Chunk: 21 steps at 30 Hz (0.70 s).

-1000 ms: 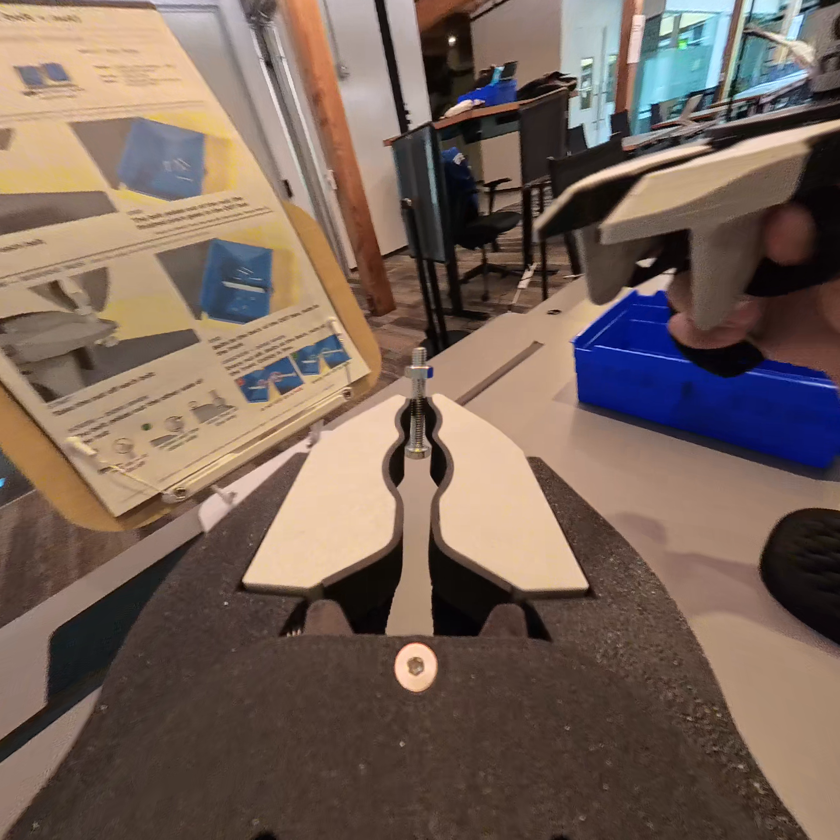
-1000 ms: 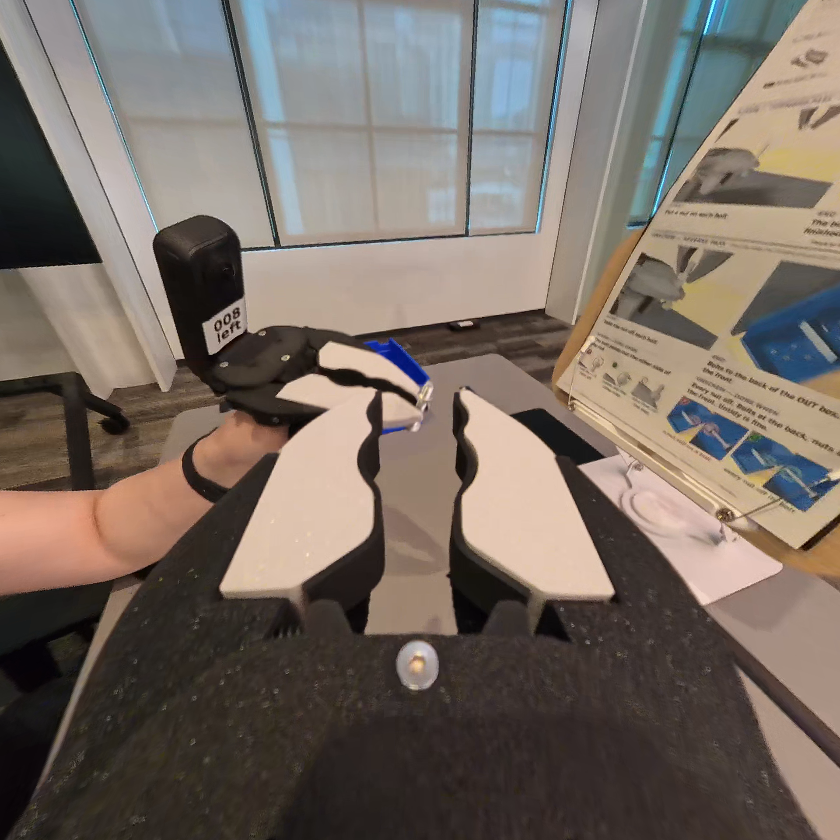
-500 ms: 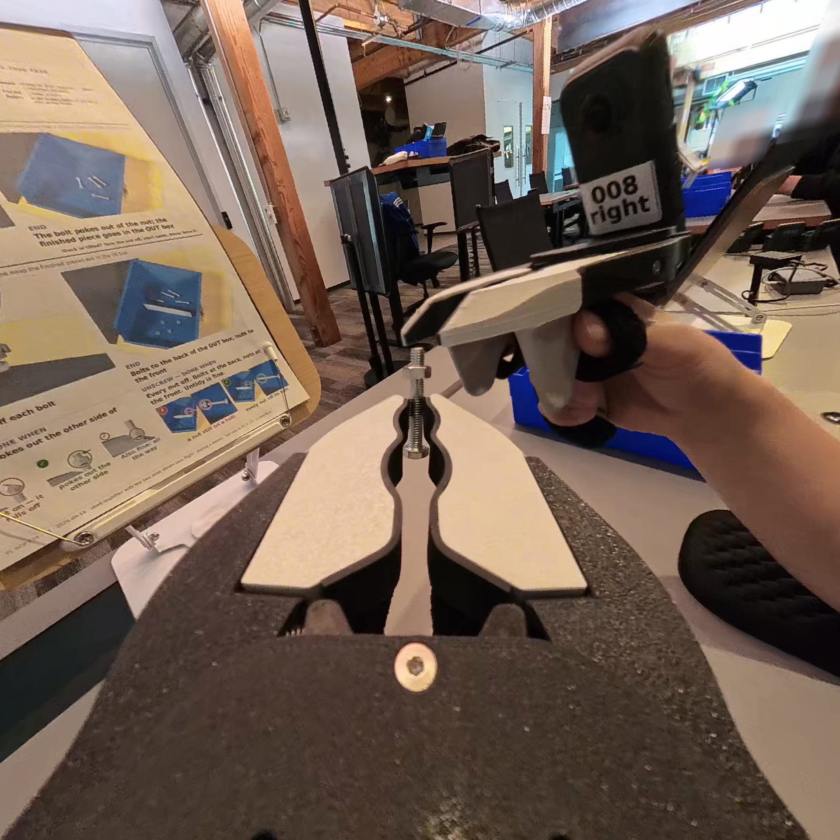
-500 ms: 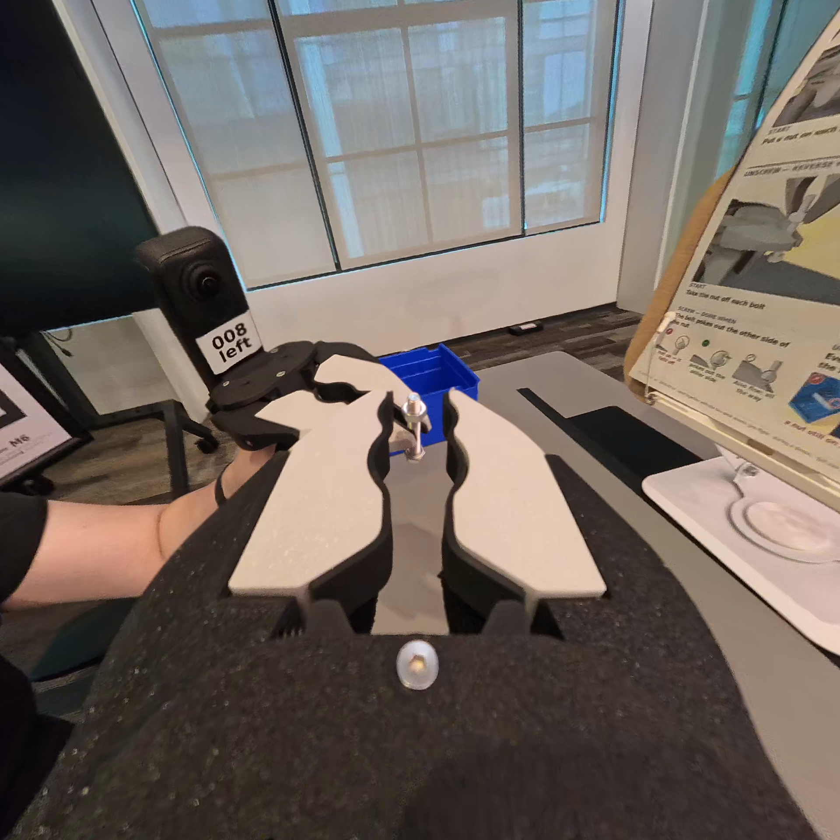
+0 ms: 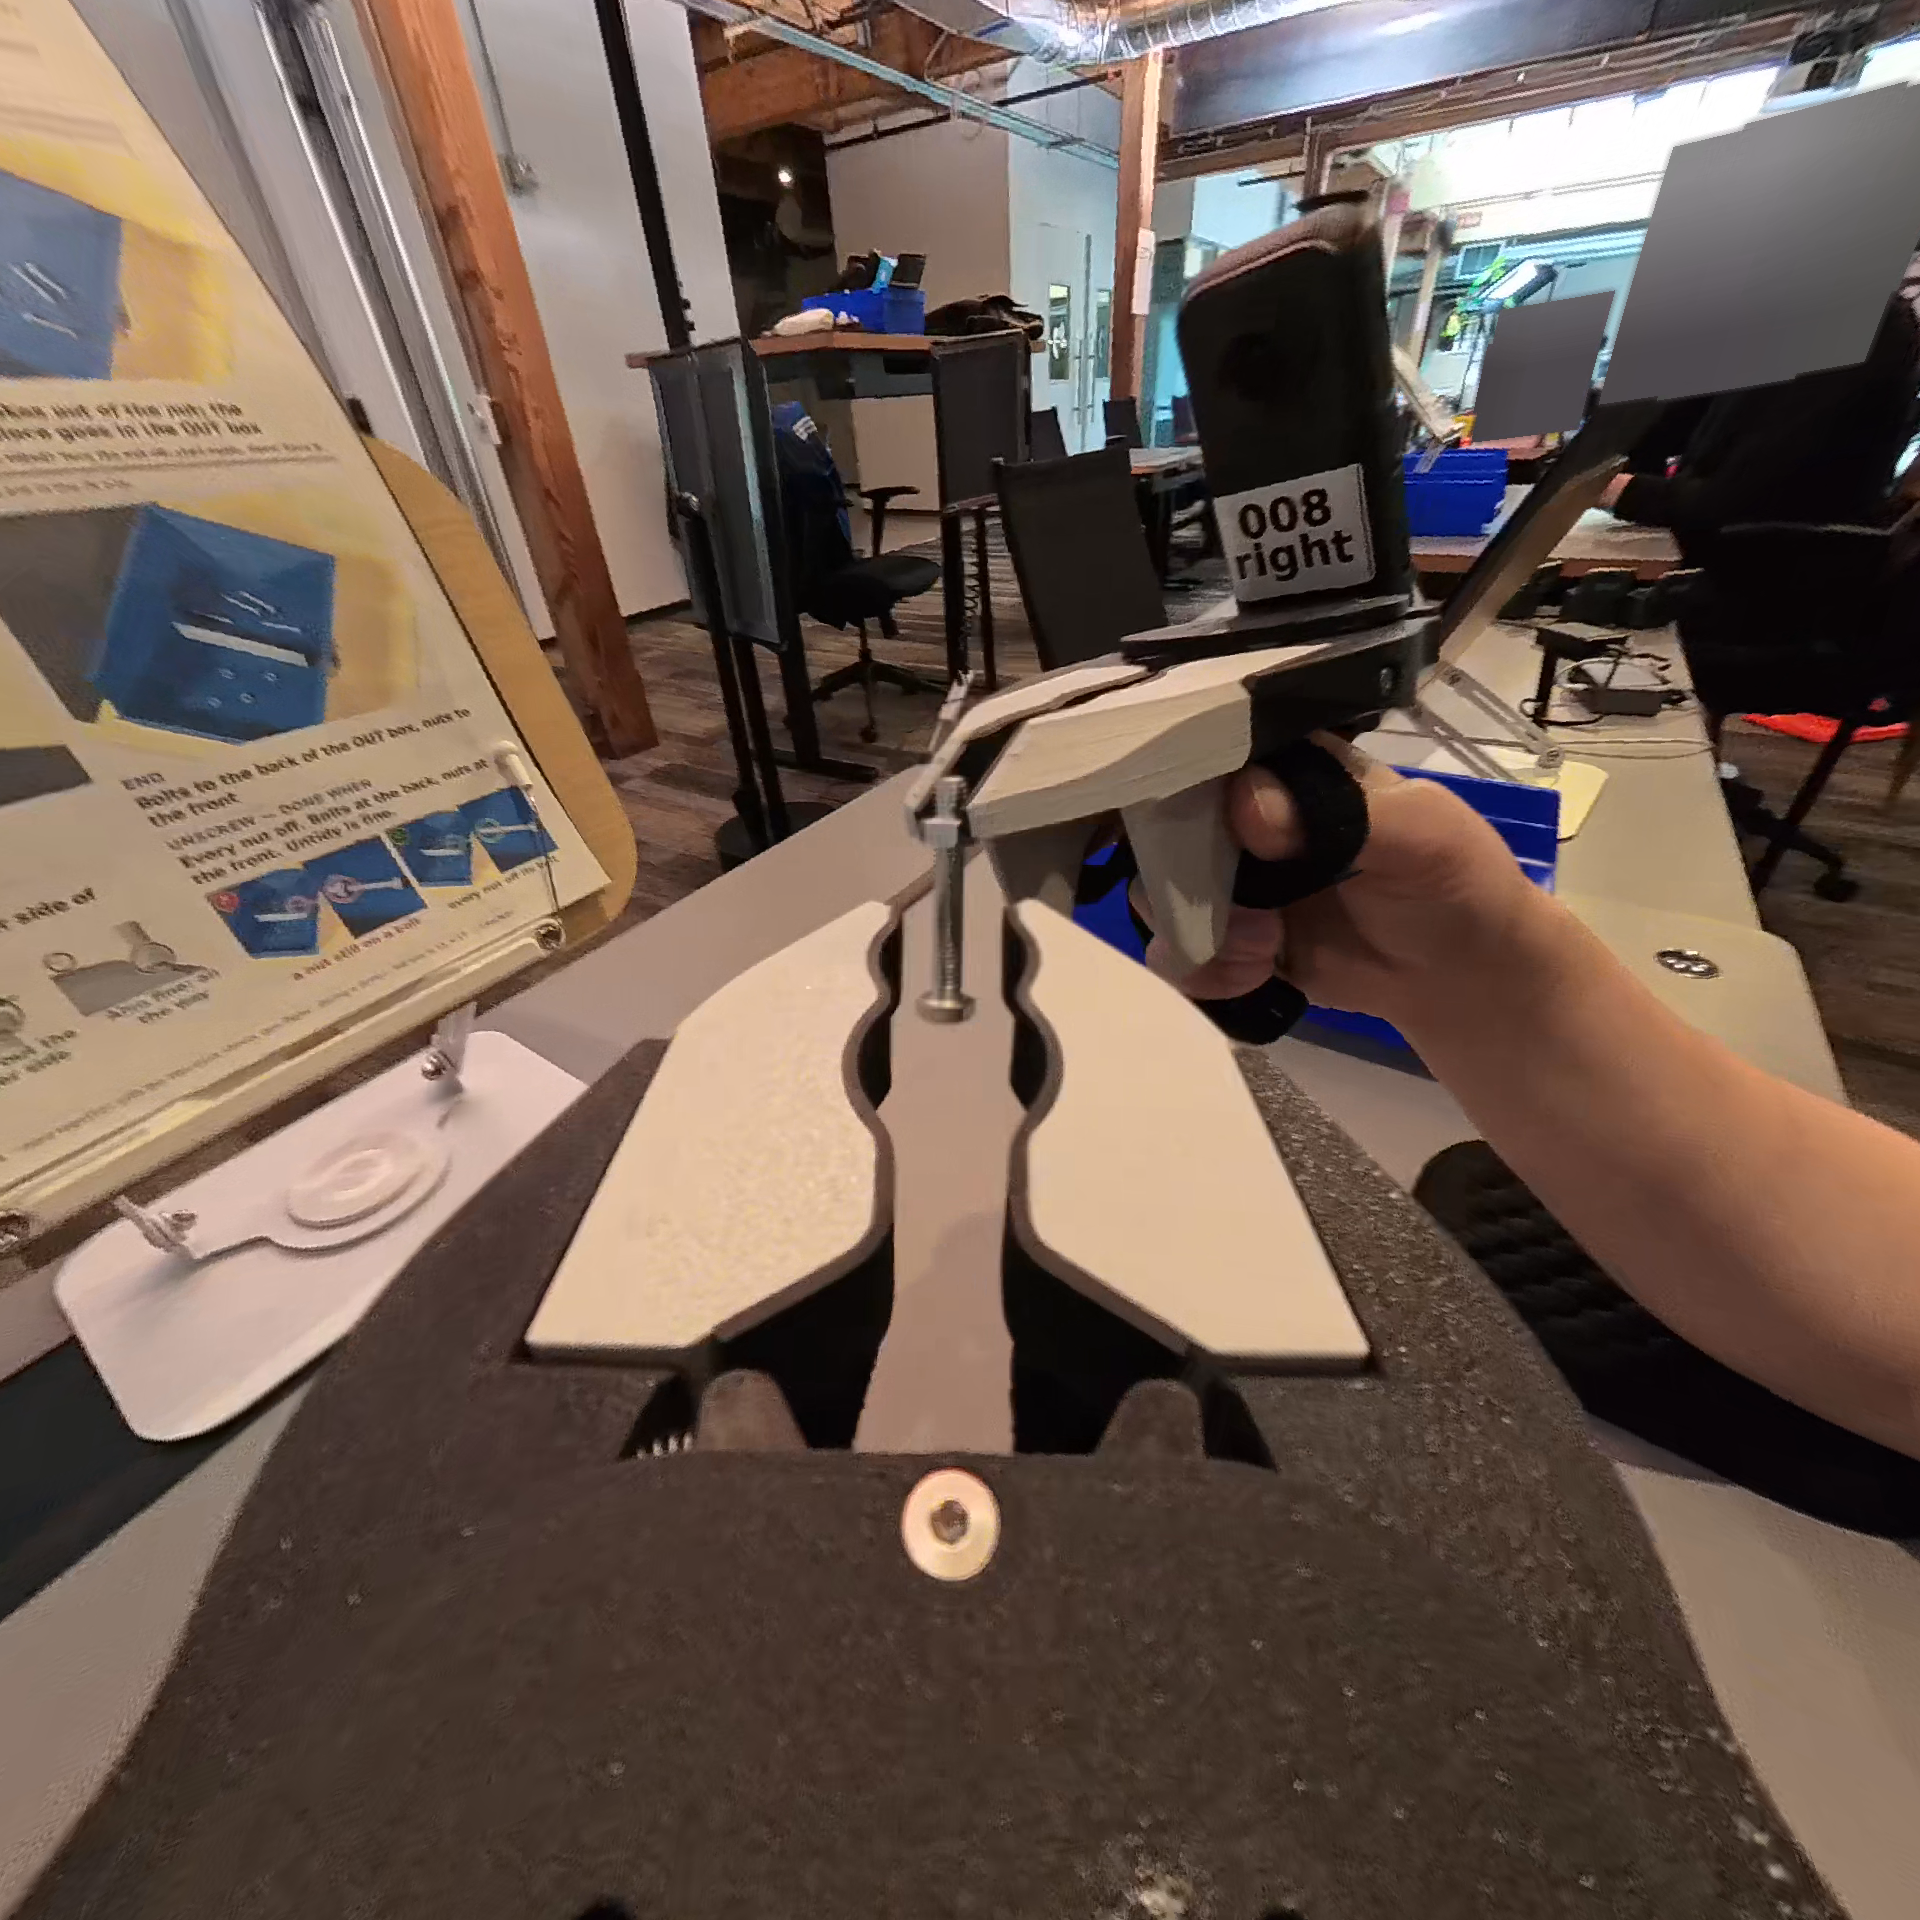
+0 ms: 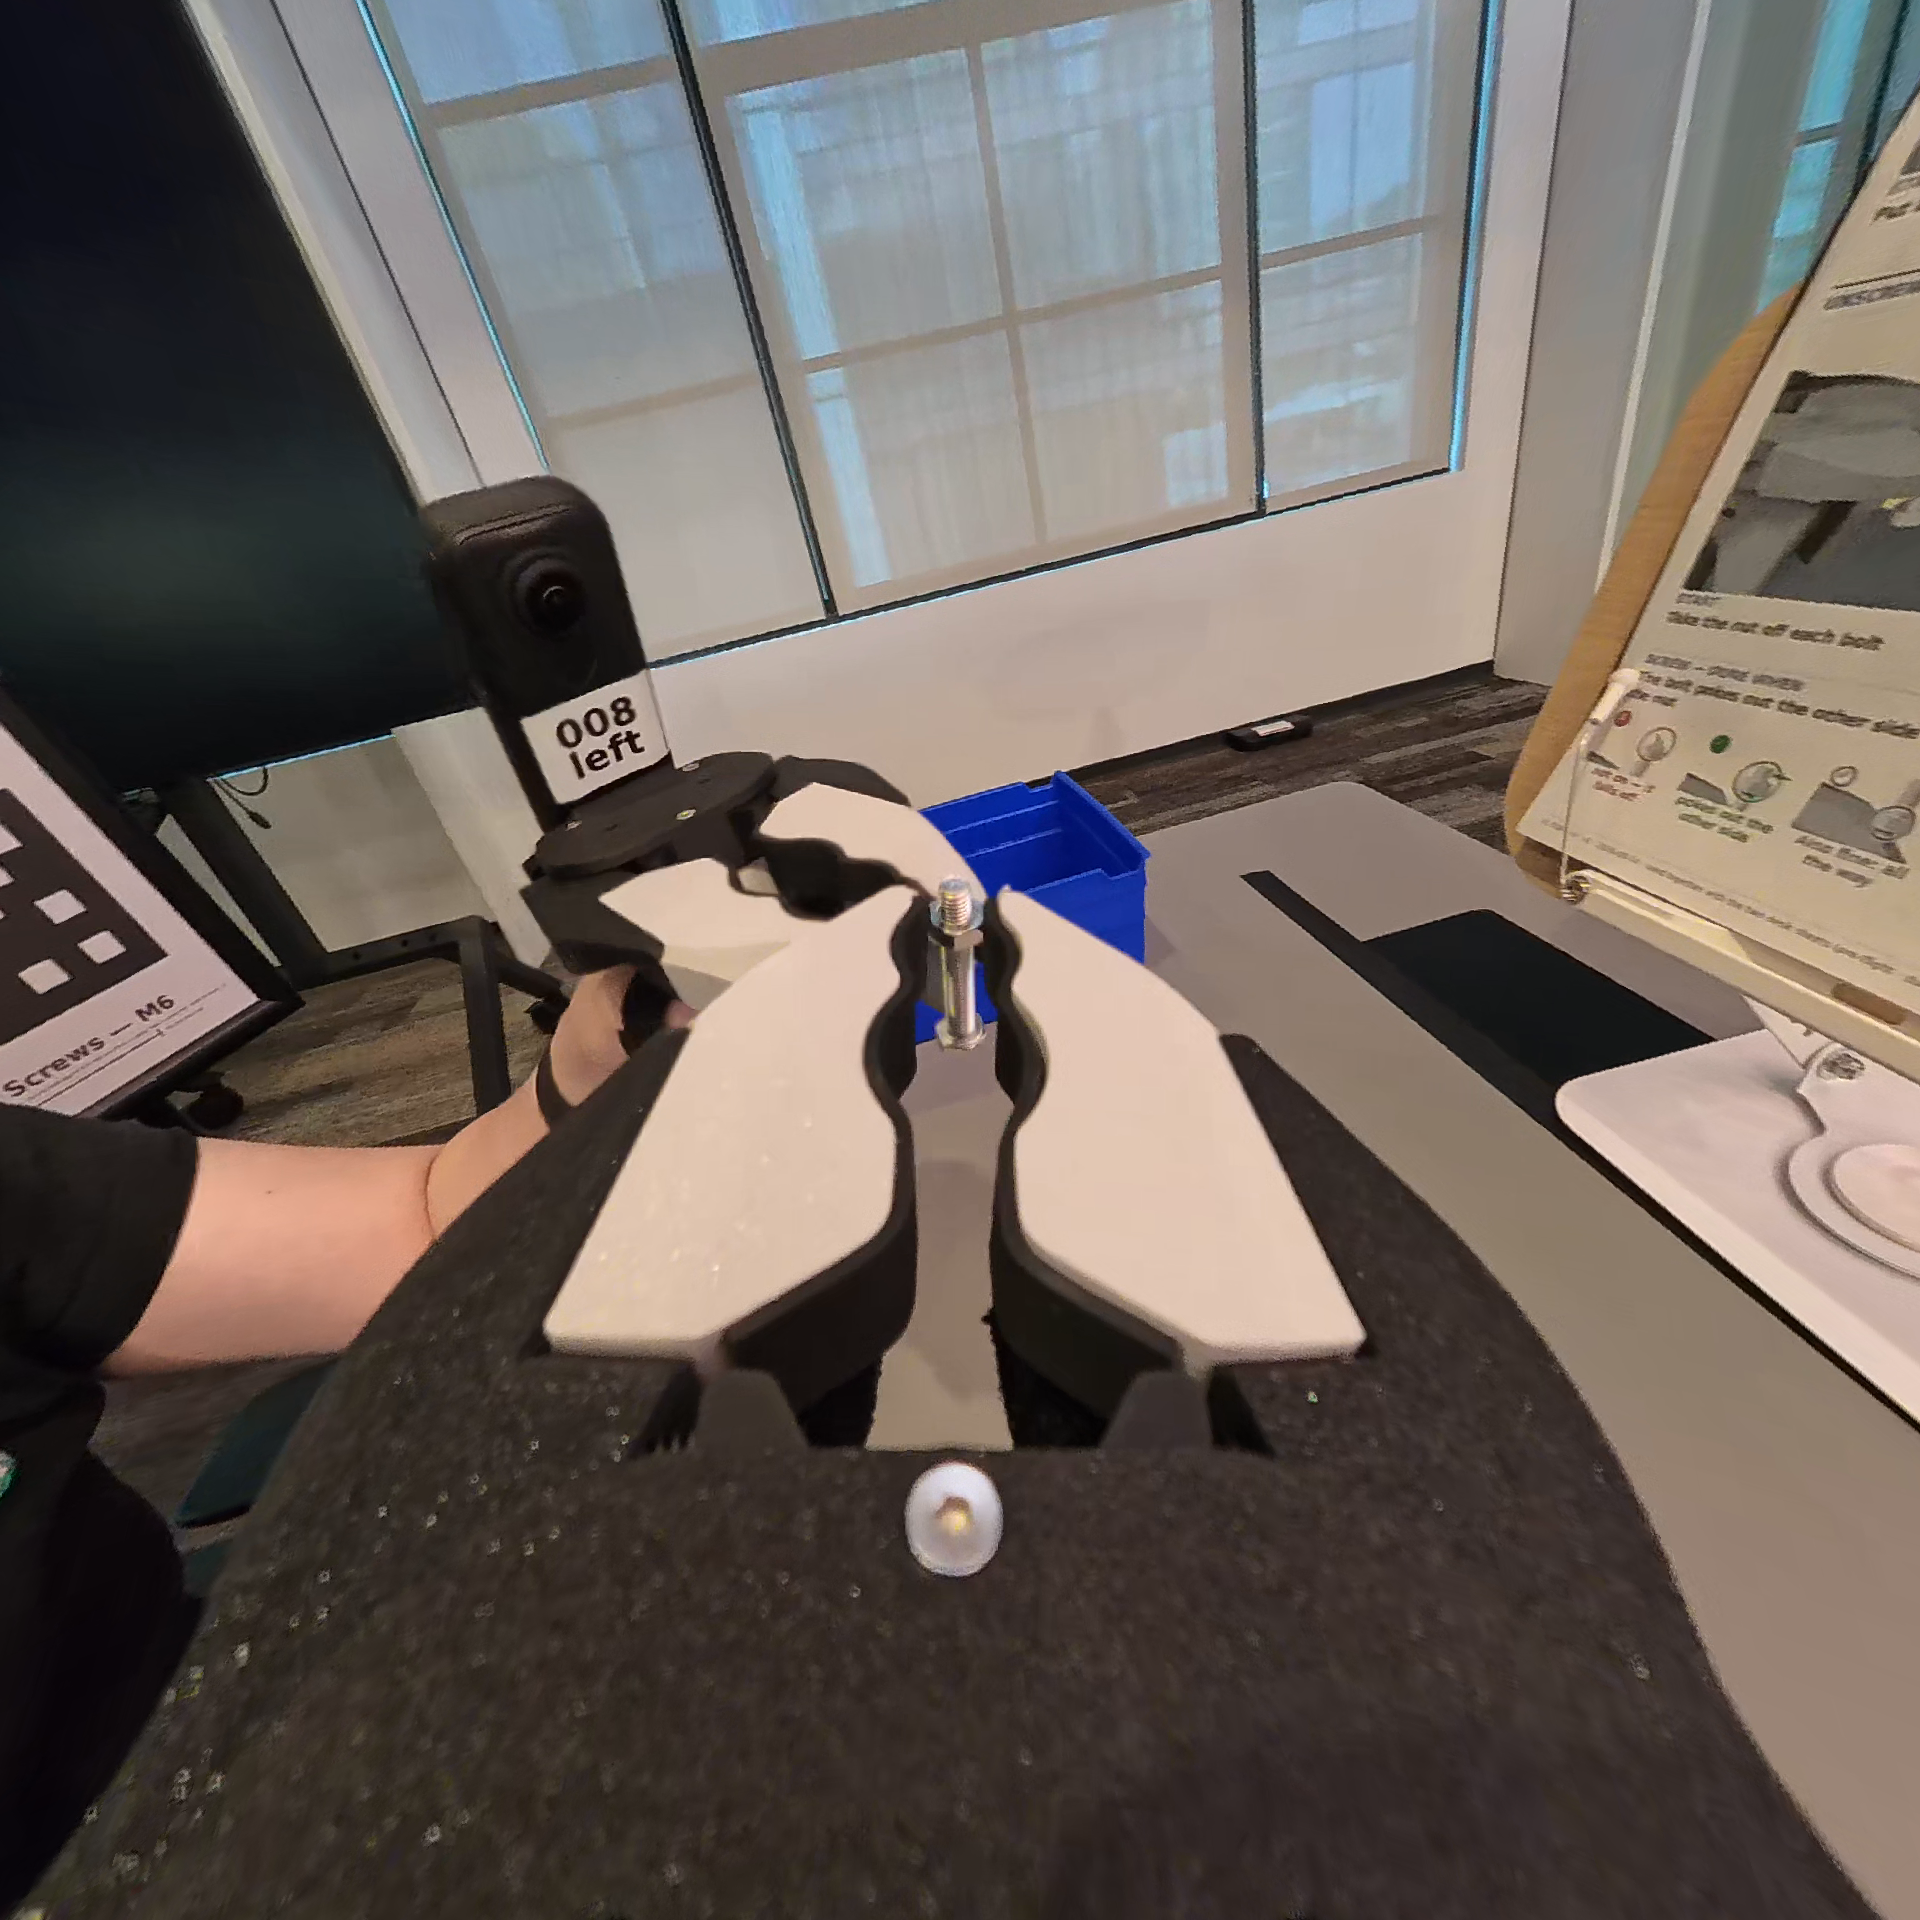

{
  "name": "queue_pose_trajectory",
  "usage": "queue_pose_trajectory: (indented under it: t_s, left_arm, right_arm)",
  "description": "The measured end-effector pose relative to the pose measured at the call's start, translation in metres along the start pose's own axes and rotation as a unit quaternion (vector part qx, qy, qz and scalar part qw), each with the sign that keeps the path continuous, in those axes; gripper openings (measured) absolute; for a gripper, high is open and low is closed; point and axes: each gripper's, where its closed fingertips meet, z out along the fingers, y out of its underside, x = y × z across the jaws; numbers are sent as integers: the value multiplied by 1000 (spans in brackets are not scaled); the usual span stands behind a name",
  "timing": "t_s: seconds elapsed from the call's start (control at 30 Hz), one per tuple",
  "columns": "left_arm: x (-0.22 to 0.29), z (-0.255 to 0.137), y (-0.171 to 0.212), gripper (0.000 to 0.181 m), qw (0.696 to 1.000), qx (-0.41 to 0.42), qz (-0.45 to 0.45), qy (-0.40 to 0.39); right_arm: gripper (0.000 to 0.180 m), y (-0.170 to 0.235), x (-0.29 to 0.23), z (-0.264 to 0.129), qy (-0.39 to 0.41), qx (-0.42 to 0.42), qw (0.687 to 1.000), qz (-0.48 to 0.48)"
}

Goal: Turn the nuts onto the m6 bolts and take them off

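A silver M6 bolt [image 5: 945, 925] stands upright, head down, with a nut [image 5: 940, 828] near its top end. My right gripper [image 6: 954, 925] is shut on the nut [image 6: 954, 935] and carries the bolt [image 6: 958, 997]. In the left wrist view it [image 5: 935, 805] reaches in from the right, held by a hand. My left gripper [image 5: 951, 935] is open. Its fingers stand on either side of the bolt shank and head without touching them. The bolt is held in the air above the grey table [image 5: 1714, 1039].
A blue bin [image 5: 1475, 821] sits behind the right gripper. Another blue bin [image 6: 1049, 862] sits at the table's far edge. An instruction board [image 5: 260, 727] on a white base [image 5: 260, 1278] stands at the left. A black mat [image 5: 1558, 1299] lies under the right forearm. Left and right tips are no more than a few centimetres apart.
My right gripper moved in from the right and shut on the nut. My left gripper, shut on the bolt before, has opened off it.
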Motion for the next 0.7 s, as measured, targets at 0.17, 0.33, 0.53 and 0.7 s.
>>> queue_pose_trajectory:
  t_s: [0.17,0.33,0.53,0.7]
  left_arm:
    - [0,-6,4,30,998,-20,-43,48]
    - [10,2,26,36,995,-83,-2,57]
    - [14,10,30,31,995,-83,18,46]
    - [14,11,29,24,996,-69,3,53]
  right_arm:
    - [9,1,-3,-2,4,-17,1000,0]
    - [9,5,-6,-2,17,-44,999,-27]
    - [9,7,-8,-2,20,-59,997,-43]
    - [9,9,-8,0,21,-65,997,-47]
